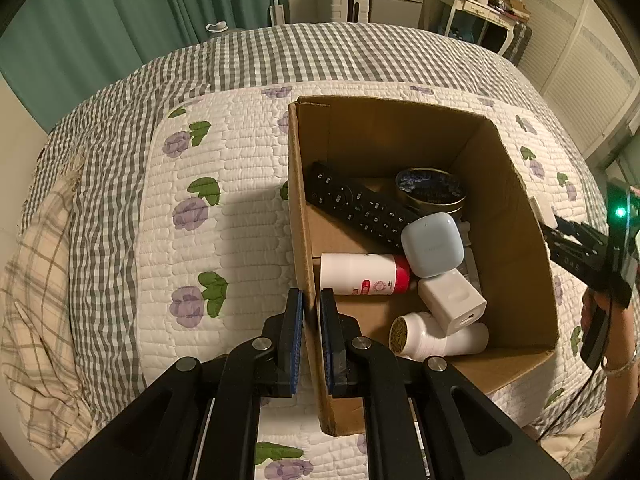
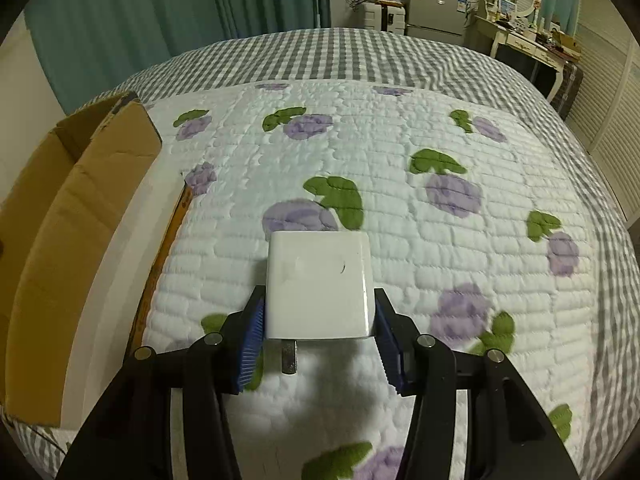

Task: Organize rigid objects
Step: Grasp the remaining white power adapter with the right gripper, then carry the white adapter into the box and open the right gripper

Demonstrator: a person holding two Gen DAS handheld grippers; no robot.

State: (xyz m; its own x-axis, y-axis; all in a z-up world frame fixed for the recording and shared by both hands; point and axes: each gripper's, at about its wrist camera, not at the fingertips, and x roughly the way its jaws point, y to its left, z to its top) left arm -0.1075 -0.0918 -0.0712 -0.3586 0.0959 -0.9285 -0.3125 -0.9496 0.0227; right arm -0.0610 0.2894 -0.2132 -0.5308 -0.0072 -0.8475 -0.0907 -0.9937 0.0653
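Your left gripper [image 1: 311, 312] pinches the near-left wall of the open brown cardboard box [image 1: 516, 216], one blue-padded finger outside and one inside. The box sits on the white quilted bedspread with purple flowers and green leaves [image 1: 224, 216].

Count what lies in the box, six things in view:
- one long black remote control [image 1: 356, 204], lying diagonally against the left wall;
- one round dark tin with a blue patterned lid [image 1: 432, 190], behind the remote;
- one pale blue rounded plastic case [image 1: 433, 245], resting on the remote's near end;
- one white cylindrical tube with a red cap [image 1: 362, 274], on its side;
- one white cube-shaped charger with a port on its face [image 1: 452, 300];
- one white plastic bottle with a gold-patterned end [image 1: 436, 338], on its side beneath that charger.

Your right gripper [image 2: 320, 332] clamps a second white square charger block [image 2: 320, 284] by its two sides, a metal prong [image 2: 289, 358] pointing back toward the camera. It hangs above the bedspread, just right of the box, whose outer wall [image 2: 80, 216] shows at the left edge of the right wrist view.
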